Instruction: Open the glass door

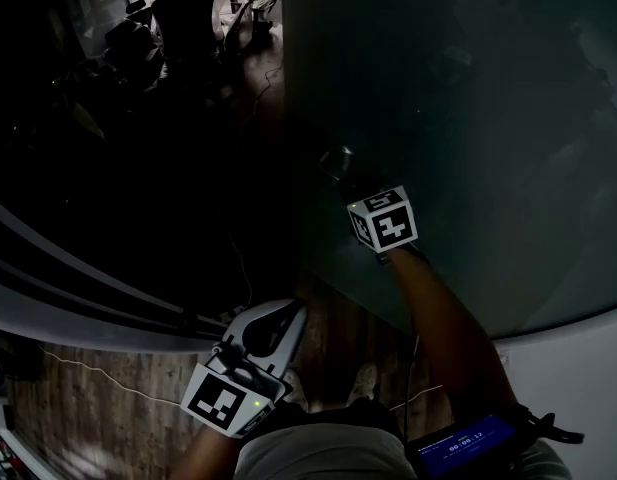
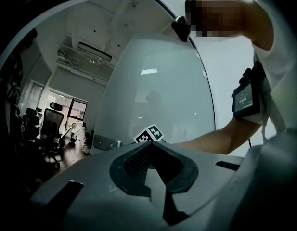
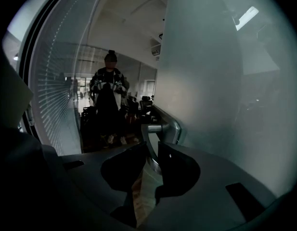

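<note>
Your right gripper has its fingers closed on the door handle. In the right gripper view the metal bar runs down into the narrow gap between the two dark pads, and both pads sit against it. The handle is fixed to the glass door, which fills that view from 12 round to 5 o'clock.

In the head view the glass door takes up the whole upper right, from 12 to 4 o'clock. Your right gripper reaches up to it just off centre at 1 o'clock, with your forearm stretched out behind it.

Your left gripper sits low at 6 o'clock, well apart from the door and over the wooden floor. In the left gripper view, the left gripper has its fingers together at the tips with nothing between them. The door stands ahead at 12 o'clock.

In the right gripper view a person stands beyond the door's edge at 11 o'clock, with window blinds at 9 o'clock. Office chairs stand in the dark room at 11 o'clock in the head view.
</note>
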### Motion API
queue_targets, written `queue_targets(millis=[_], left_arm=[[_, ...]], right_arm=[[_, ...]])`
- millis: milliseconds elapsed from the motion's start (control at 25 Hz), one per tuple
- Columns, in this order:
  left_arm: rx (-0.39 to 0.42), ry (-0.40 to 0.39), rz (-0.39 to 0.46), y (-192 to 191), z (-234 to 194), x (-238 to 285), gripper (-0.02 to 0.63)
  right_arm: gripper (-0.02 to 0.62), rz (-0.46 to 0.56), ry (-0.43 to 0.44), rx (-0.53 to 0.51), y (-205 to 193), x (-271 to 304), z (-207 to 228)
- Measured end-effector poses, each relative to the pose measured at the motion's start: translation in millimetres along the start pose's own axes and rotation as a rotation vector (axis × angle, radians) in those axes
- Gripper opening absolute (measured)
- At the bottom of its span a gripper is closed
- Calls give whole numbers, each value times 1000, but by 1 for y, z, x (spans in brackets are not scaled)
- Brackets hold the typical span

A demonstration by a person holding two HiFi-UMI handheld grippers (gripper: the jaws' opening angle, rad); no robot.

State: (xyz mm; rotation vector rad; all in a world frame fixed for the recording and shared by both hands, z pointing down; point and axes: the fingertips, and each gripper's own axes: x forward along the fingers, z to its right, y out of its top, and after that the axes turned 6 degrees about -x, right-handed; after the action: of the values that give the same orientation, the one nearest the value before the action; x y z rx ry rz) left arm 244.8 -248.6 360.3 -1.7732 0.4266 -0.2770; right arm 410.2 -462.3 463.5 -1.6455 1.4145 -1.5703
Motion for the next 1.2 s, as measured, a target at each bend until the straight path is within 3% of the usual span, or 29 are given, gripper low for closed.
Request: queue_targets(millis=[160,360,520,760,1200], left_arm=[[-8,26,13,0,-1,11,0],[-2,38,92,18,-2,13,0],[-44,101,-2,6,-15,4,1],[-28,119,13,7,-21,-3,2],[-36,135,-8,5,-24,-18,0]], right_arm=[[77,-11,-22,23,-1,13,28],[71,-15,-15,90,-5,24,60],[71,-44,-84,45,-4,31,82],[69,-42,-103,82,-11,42,107],[69,-91,-214,33,-16,38,144]])
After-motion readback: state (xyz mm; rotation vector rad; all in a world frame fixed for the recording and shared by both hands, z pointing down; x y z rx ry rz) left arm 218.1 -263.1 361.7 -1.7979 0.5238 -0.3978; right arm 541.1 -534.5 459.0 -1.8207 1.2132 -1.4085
